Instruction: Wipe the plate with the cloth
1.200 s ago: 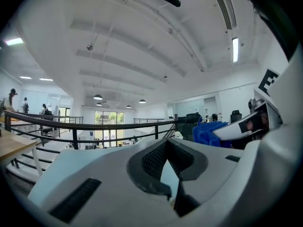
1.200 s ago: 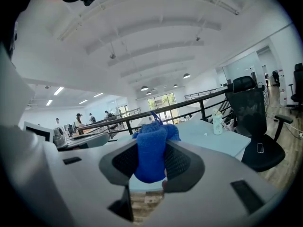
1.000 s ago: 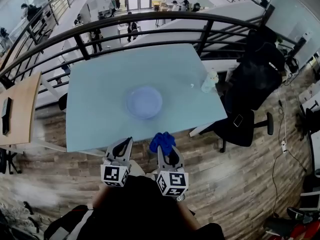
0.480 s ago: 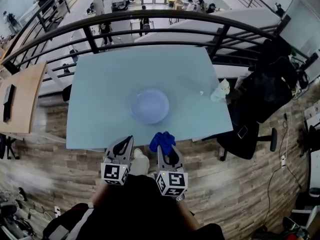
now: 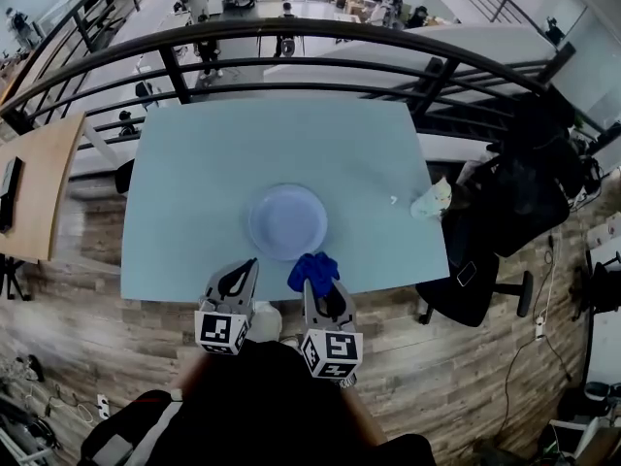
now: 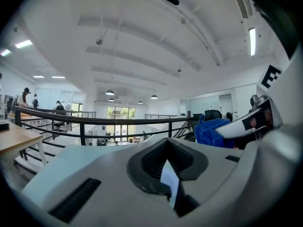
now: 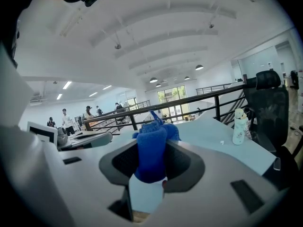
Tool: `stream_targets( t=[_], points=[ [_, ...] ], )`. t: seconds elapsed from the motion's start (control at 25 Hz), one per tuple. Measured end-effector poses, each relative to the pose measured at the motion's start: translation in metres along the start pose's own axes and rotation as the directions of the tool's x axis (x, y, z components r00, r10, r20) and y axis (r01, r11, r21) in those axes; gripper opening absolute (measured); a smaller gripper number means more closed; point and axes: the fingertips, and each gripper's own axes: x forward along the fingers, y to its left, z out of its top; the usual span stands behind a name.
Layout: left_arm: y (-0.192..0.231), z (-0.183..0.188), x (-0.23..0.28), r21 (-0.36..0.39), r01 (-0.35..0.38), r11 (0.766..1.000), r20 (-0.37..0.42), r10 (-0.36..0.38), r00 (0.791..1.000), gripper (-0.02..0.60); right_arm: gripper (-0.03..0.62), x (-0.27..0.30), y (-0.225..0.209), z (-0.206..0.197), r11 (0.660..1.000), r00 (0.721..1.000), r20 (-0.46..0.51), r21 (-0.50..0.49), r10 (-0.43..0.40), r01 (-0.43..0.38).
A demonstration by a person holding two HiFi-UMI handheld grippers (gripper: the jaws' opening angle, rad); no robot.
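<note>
While the cloth is clamped, bunched, between the jaws of the right gripper, it is held short of the plate, which lies near the front edge of the table. Wiping is judged not yet begun. The cloth is best carried forward, pressed lightly onto the plate and swept in circles. The left gripper, jaws together on nothing, could be used to steady the rim.

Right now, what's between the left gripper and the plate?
Only bare table. The head view shows nothing between the left gripper and the plate.
</note>
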Motion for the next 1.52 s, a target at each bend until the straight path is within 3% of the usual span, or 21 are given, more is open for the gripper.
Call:
stream_targets(
  t=[0.4, 0.68, 1.52],
  points=[
    [0.038, 0.006, 0.043, 0.004, 0.03, 1.0, 0.003, -0.03, 1.0, 0.002, 0.12, 0.052, 0.006, 0.023, 0.999, 1.0, 0.005, -0.022, -0.025, 0.025],
    [0.053, -0.012, 0.066, -0.007, 0.05, 0.999, -0.02, -0.05, 0.999, 0.002, 0.12, 0.088, 0.008, 0.019, 0.999, 0.999, -0.022, -0.024, -0.033, 0.032],
    [0.094, -0.052, 0.123, -0.021, -0.008, 1.0, -0.124, 0.006, 0.992, 0.002, 0.12, 0.181, -0.001, -0.009, 1.0, 0.984, -0.176, -0.012, 0.024, -0.027]
  ],
)
